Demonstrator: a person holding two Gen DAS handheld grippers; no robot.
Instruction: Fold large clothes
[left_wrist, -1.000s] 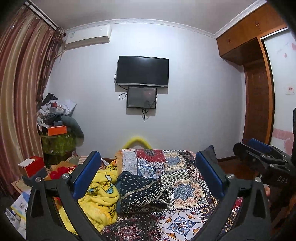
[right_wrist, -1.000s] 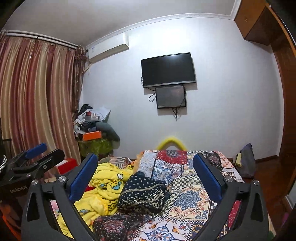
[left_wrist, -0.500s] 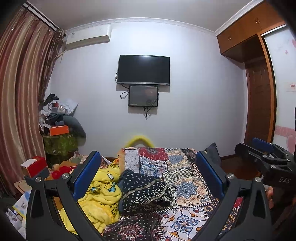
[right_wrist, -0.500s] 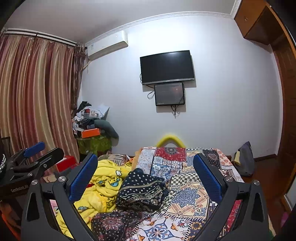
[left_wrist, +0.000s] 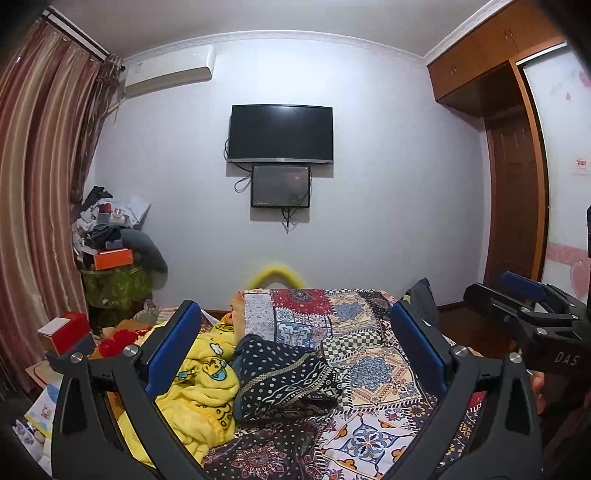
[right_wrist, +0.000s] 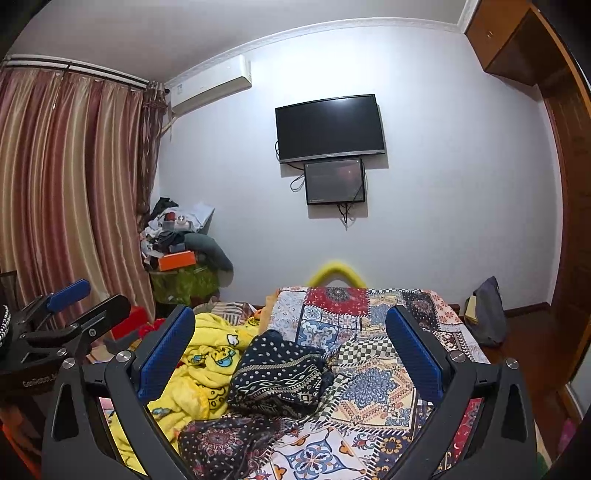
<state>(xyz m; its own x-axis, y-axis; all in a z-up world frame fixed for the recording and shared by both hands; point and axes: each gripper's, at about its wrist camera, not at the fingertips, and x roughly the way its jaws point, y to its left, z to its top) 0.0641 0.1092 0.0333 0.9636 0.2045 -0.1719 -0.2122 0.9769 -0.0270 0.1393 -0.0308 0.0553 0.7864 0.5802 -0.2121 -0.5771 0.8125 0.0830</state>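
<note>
A crumpled dark navy patterned garment lies on the patchwork bedspread. Left of it is a bunched yellow cartoon blanket. A dark maroon mandala cloth lies at the near edge. My left gripper hovers open above the bed's near end, holding nothing. My right gripper is also open and empty, level with it. Each one shows at the side of the other's view: the right gripper and the left gripper.
A wall TV and a small screen hang beyond the bed. A cluttered green-covered table with an orange box stands by the curtain. A red box sits at the left, a wardrobe at the right, and a dark bag on the floor.
Both views have drifted only slightly. The grippers stay open and the clothes on the bed have not moved.
</note>
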